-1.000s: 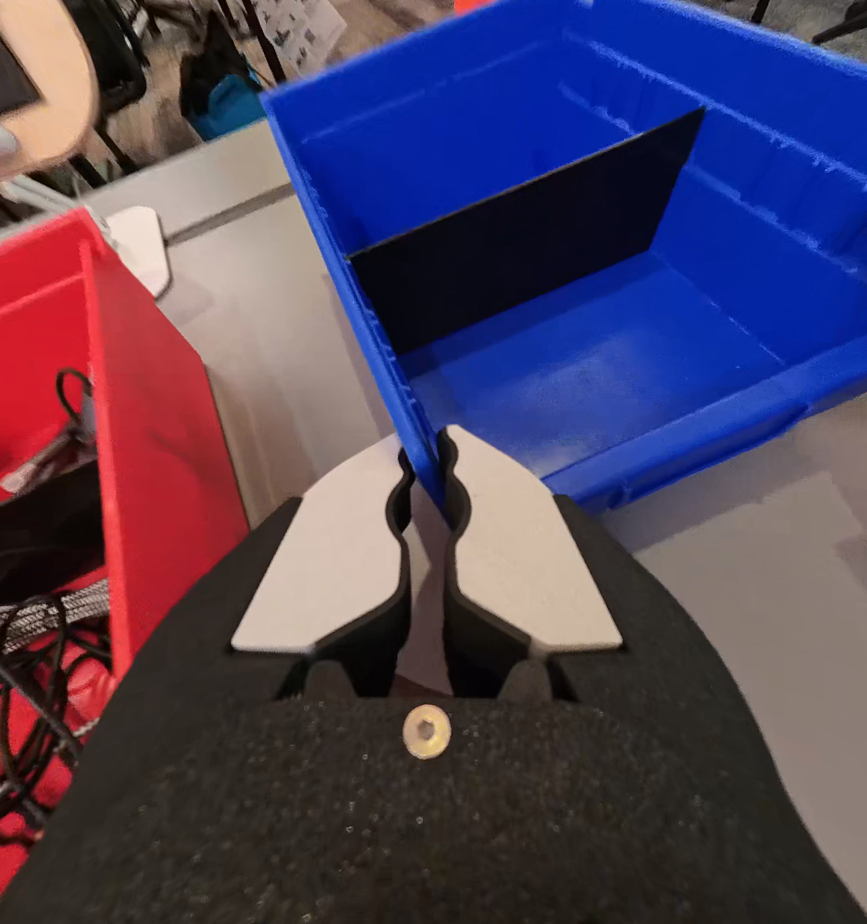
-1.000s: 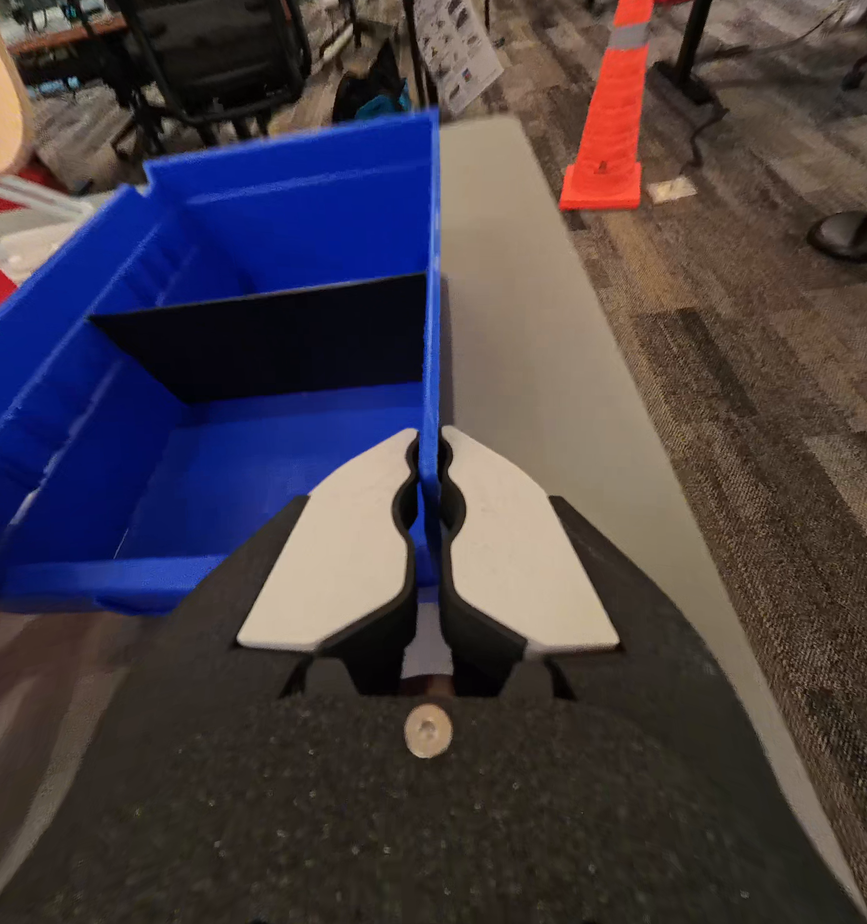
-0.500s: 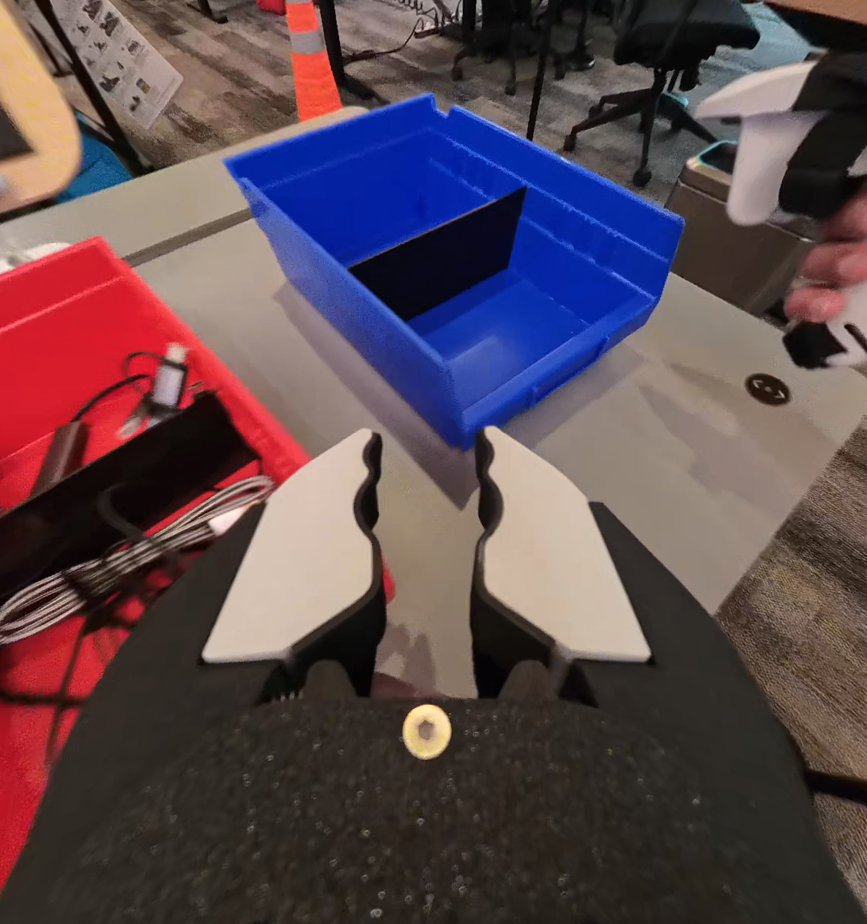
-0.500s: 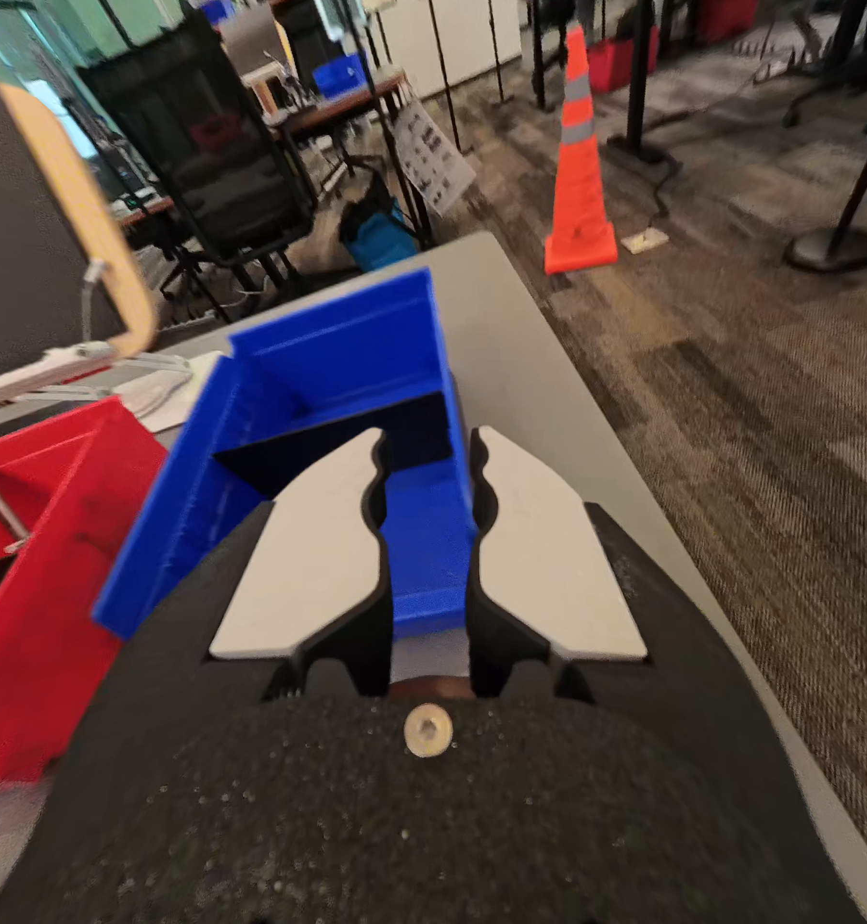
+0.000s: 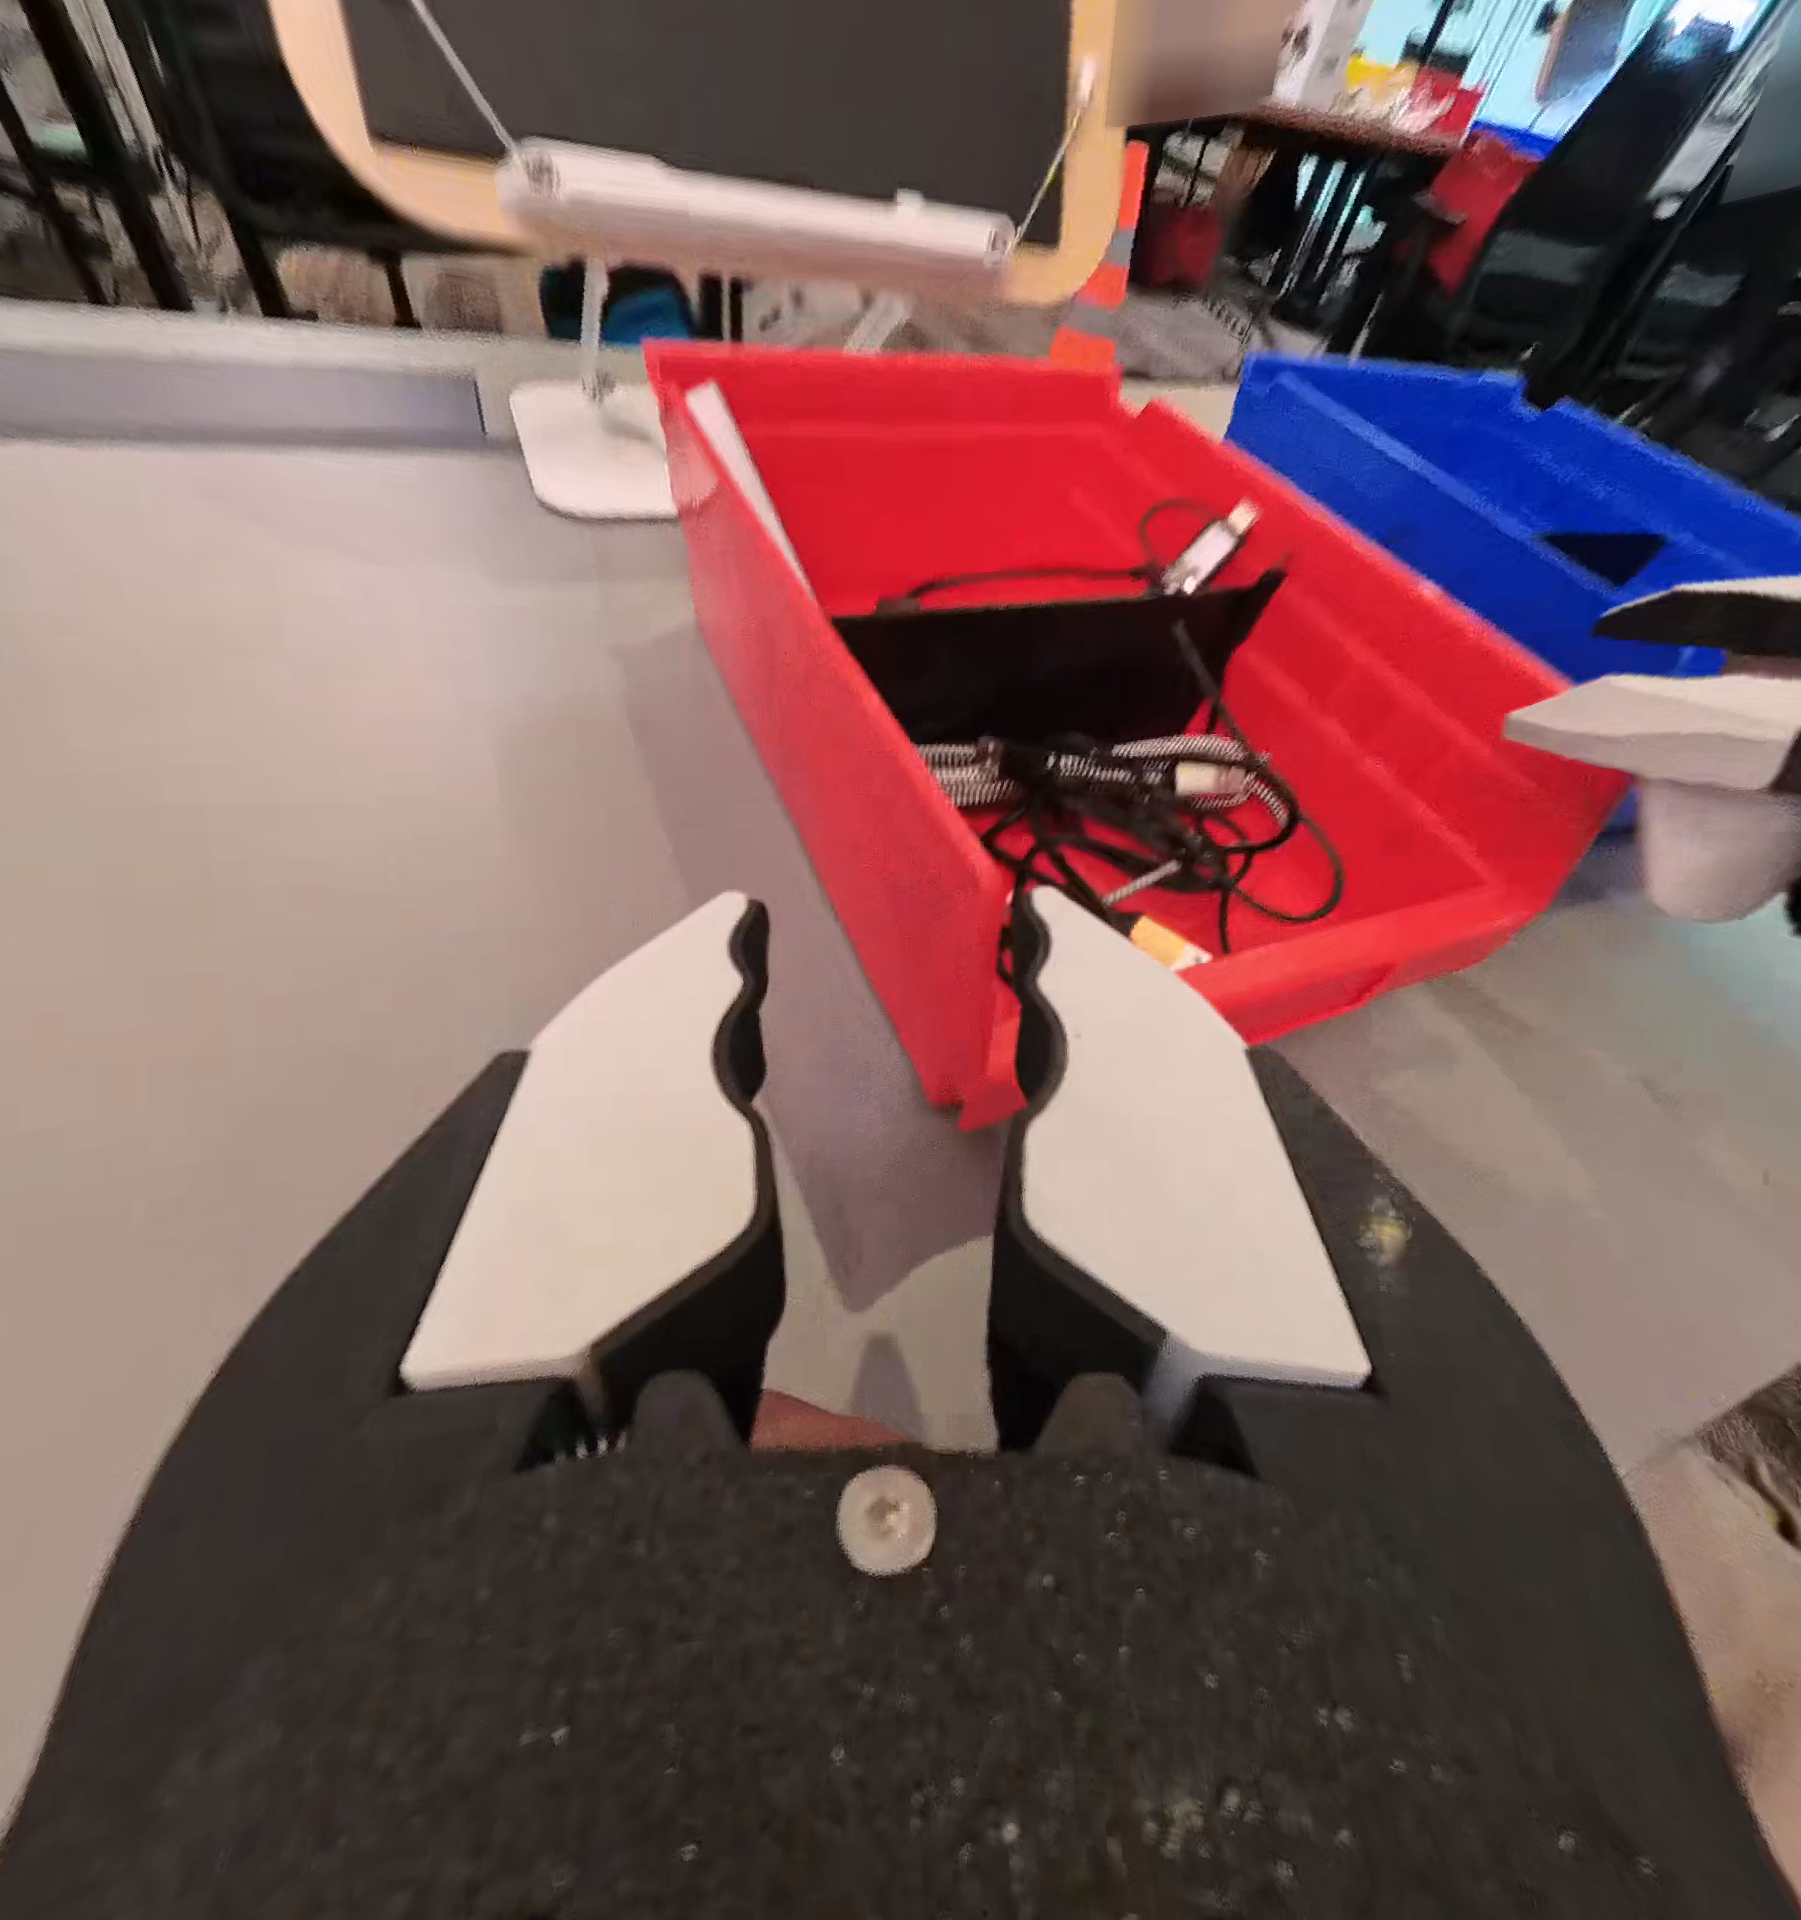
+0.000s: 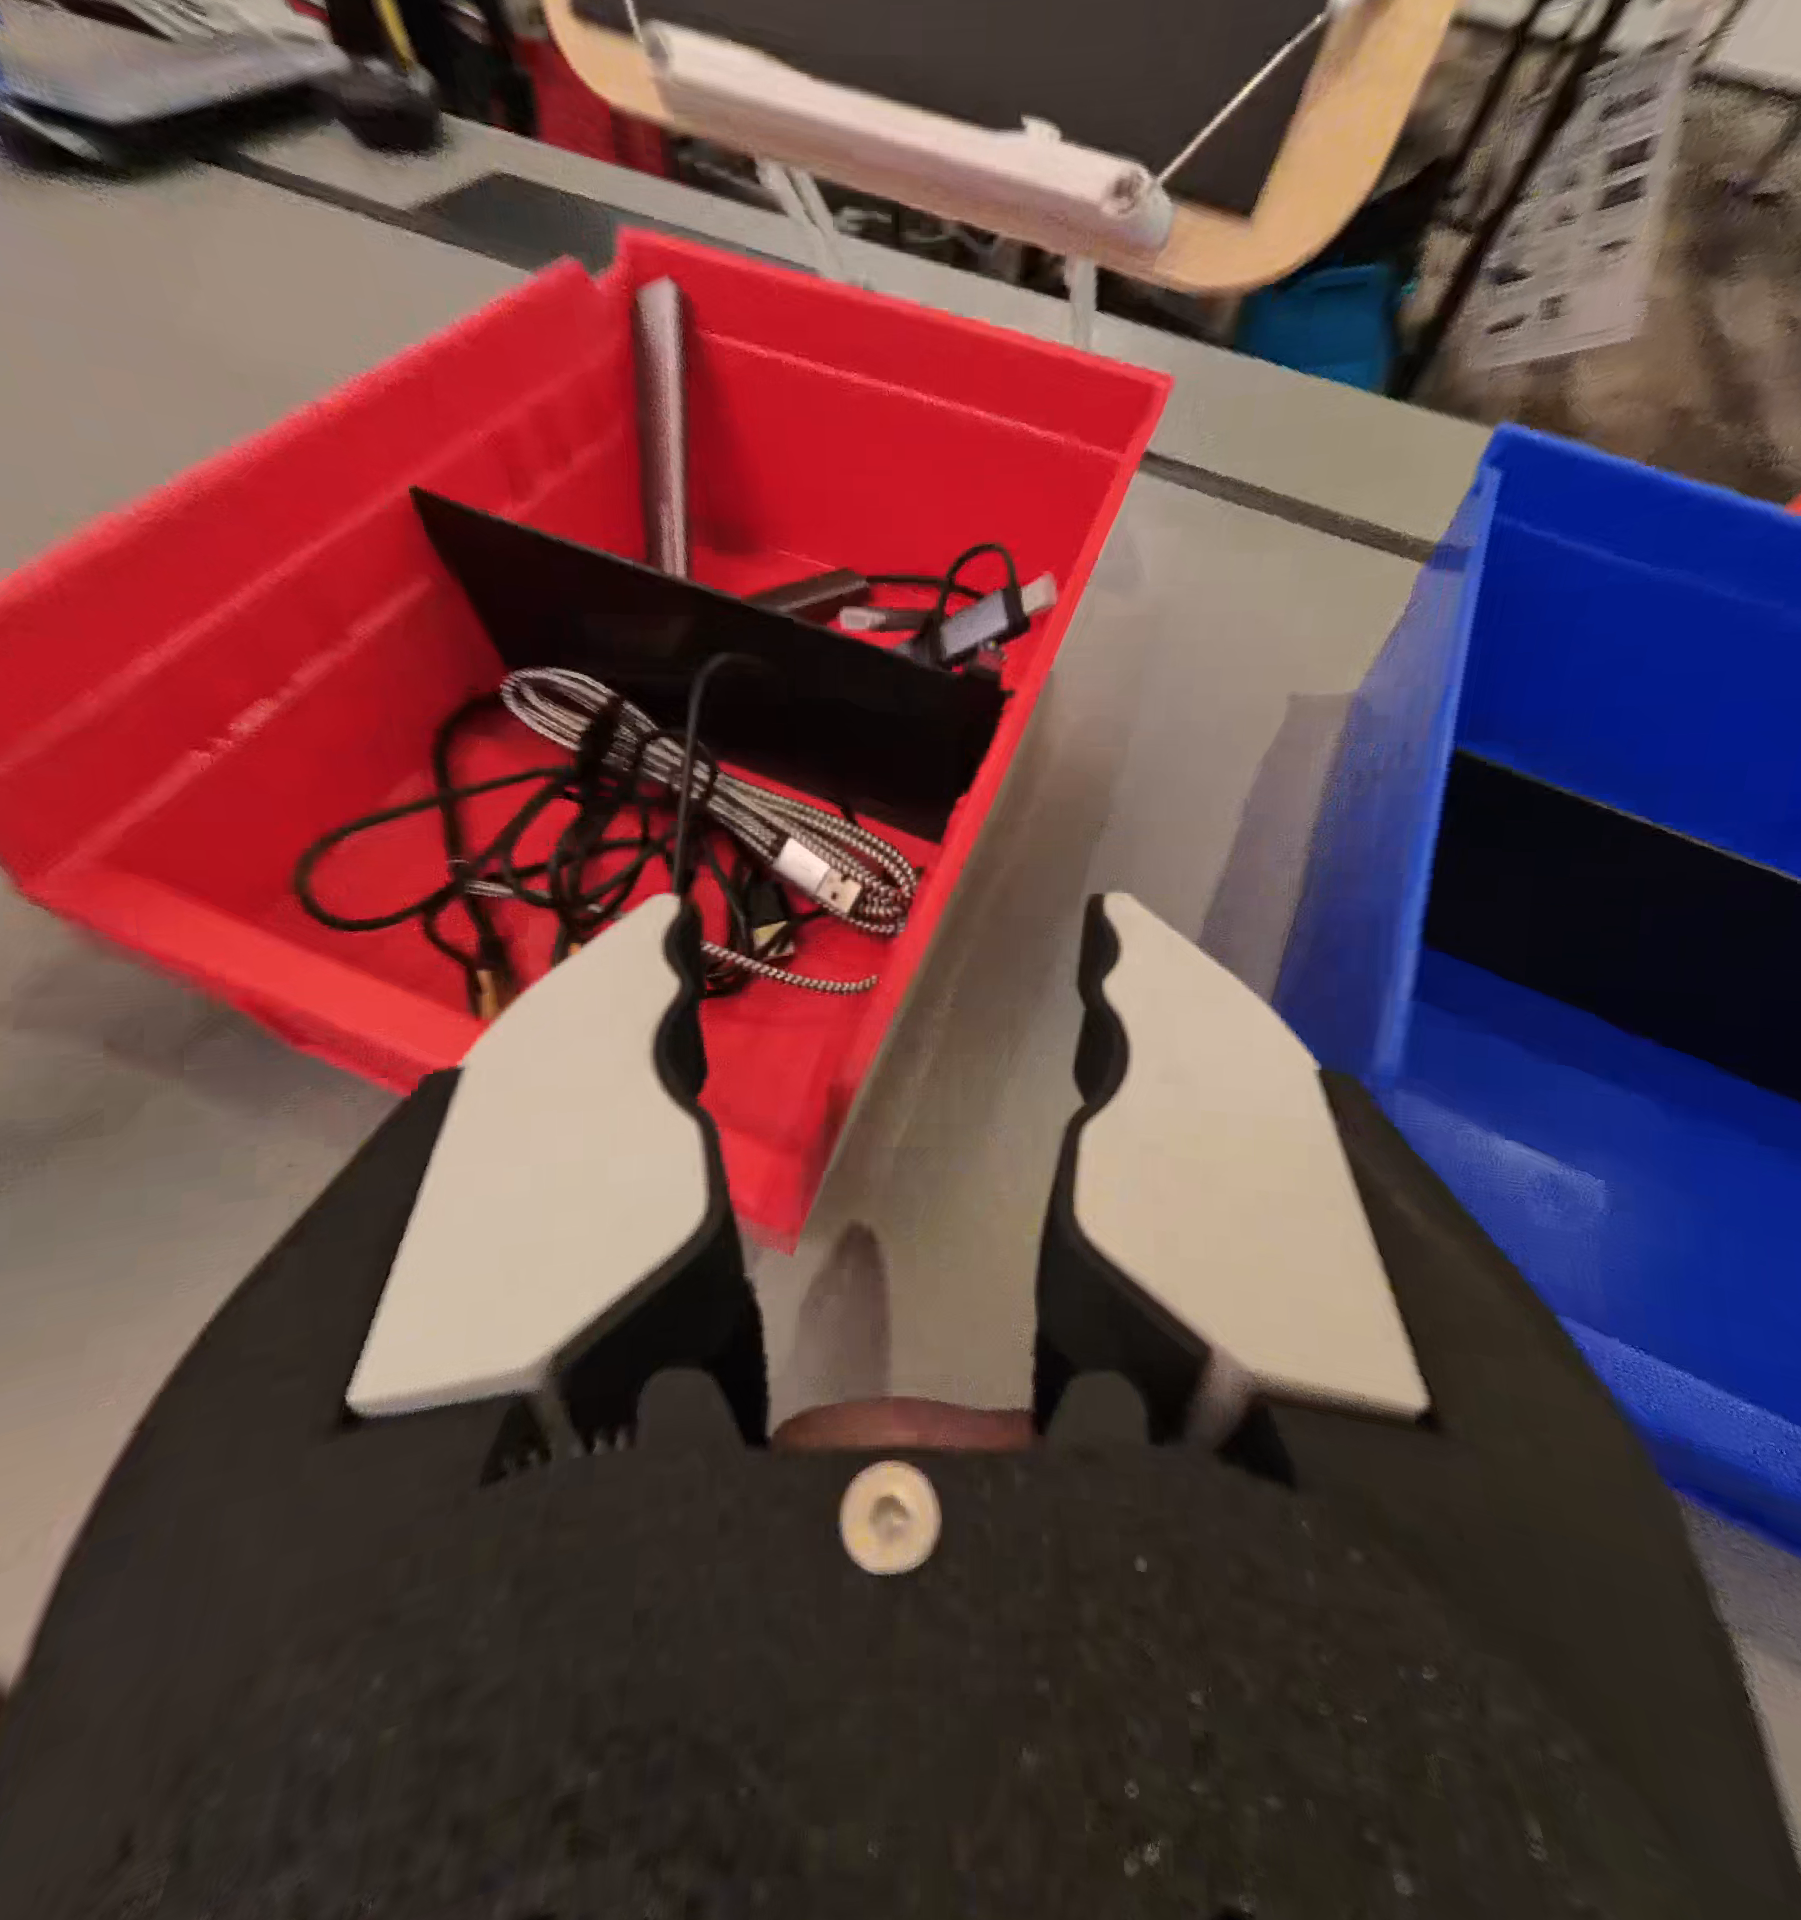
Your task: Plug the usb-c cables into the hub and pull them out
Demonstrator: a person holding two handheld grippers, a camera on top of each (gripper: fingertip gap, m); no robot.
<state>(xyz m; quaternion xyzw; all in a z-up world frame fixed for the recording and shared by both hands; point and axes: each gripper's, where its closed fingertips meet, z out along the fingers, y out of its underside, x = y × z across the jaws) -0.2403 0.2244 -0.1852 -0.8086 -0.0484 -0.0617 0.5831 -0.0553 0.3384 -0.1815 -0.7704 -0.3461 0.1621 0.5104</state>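
A red bin (image 5: 823, 727) holds a tangle of black and braided cables (image 5: 1114, 810) in its near compartment, in front of a black divider (image 5: 1031, 665). A small hub with a short lead (image 5: 1208, 551) lies behind the divider. My left gripper (image 5: 885, 925) is open and empty, above the table by the bin's near left corner. In the right wrist view the red bin (image 6: 252, 623), cables (image 6: 615, 821) and hub (image 6: 979, 623) show. My right gripper (image 6: 885, 914) is open and empty, over the bin's near right corner. It also shows in the left wrist view (image 5: 1561, 675).
An empty blue bin (image 6: 1654, 623) with a black divider (image 6: 1654, 894) stands right of the red bin; it also shows in the left wrist view (image 5: 1447, 468). A slim grey bar (image 6: 662, 416) leans in the red bin's far compartment. A white lamp base (image 5: 595, 457) stands behind. Both grippers' tips are roughly 25 cm from the slim grey bar (image 6: 662, 416).
Both grippers have pulled back from the blue bin and swung left to face the red bin. Both have opened from nearly shut to wide.
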